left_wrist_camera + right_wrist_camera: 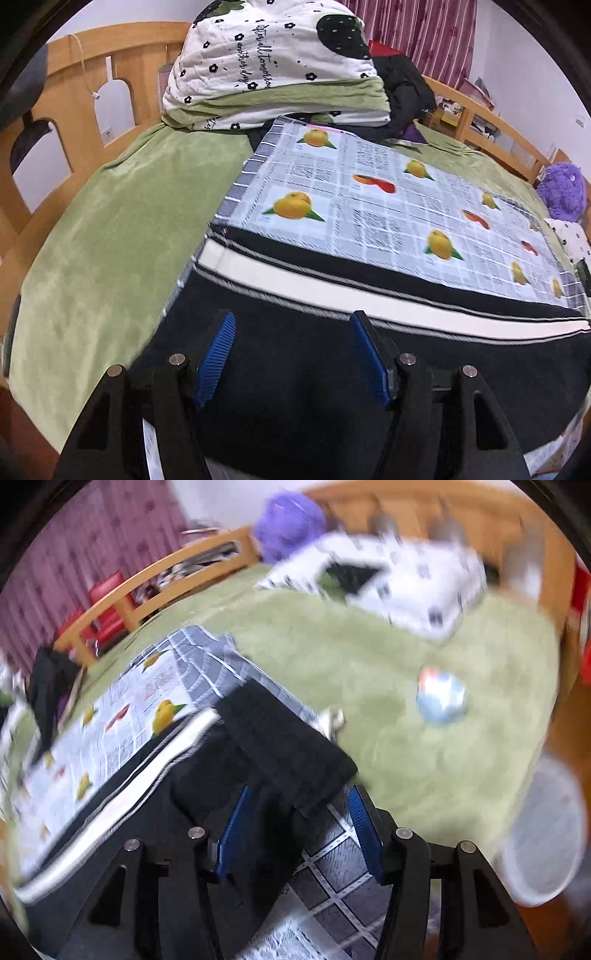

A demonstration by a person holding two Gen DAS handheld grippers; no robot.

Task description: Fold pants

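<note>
The left gripper (291,332) hung released, blue pads parted with nothing between them, above the black pants with white side stripes (369,350). The right gripper (299,805) stood likewise unclenched over the pants' dark end (280,738). The pants lay on a fruit-printed newspaper-pattern cloth (388,206) over the green plush bedspread (110,229).

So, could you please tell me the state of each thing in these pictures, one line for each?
Black pants with white side stripe: lying flat on the mat, folded lengthwise.
Fruit-printed plastic mat: spread flat over the bed.
Green plush bedspread: spread out.
White flowered quilt: folded, piled up.
Left hand-held gripper: open, empty.
Right hand-held gripper: open, pants between the fingers, not pinched.
</note>
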